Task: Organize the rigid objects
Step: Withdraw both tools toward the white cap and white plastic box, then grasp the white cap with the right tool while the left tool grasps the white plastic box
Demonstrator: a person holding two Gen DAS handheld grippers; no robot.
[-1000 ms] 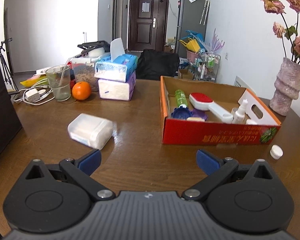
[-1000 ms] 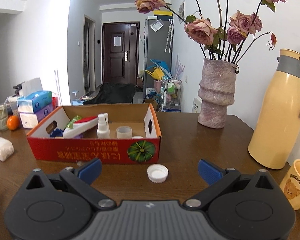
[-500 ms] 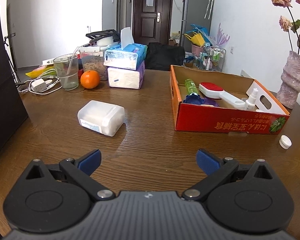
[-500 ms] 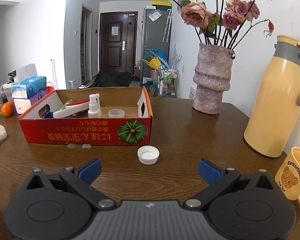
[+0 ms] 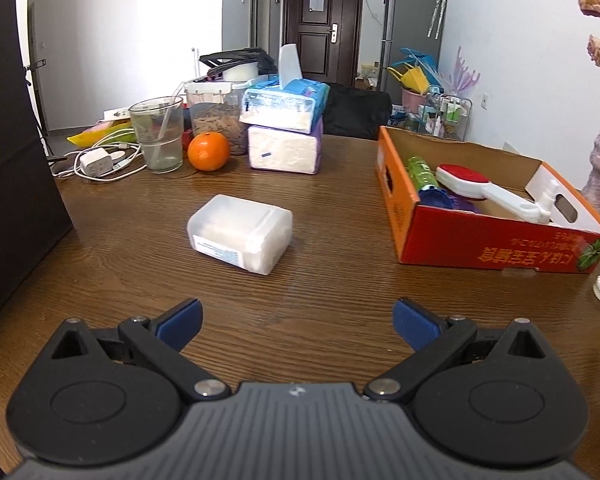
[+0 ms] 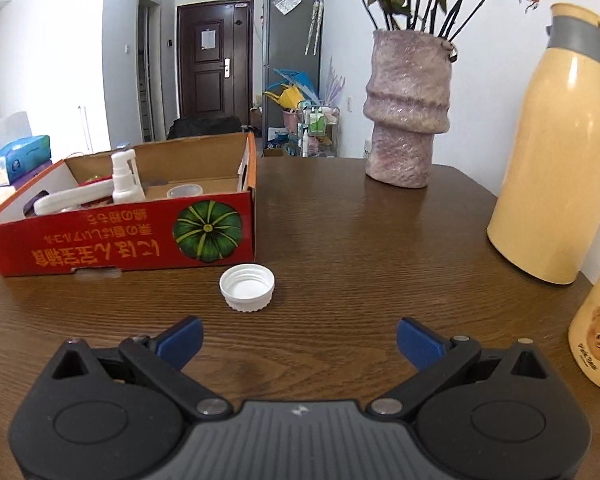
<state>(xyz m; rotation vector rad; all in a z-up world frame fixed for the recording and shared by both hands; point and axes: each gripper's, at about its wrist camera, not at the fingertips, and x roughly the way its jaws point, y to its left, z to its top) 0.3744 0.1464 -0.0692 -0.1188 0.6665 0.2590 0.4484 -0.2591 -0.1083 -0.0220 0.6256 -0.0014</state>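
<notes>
With both your left claw (image 5: 296,322) and right claw (image 6: 298,342) spread wide and empty, the shallow white cap (image 6: 247,287) may skid off the slick tabletop (image 6: 360,248) if you pinch high.

We see a red cardboard box (image 6: 120,236) printed with yellow characters and a green striped pumpkin, a white ribbed cap (image 6: 247,287), a frosted white container (image 5: 240,232), an orange fruit (image 5: 208,151), a mottled pink vase (image 6: 407,108), all on the dark brown wood-grained desk (image 5: 332,280).
</notes>
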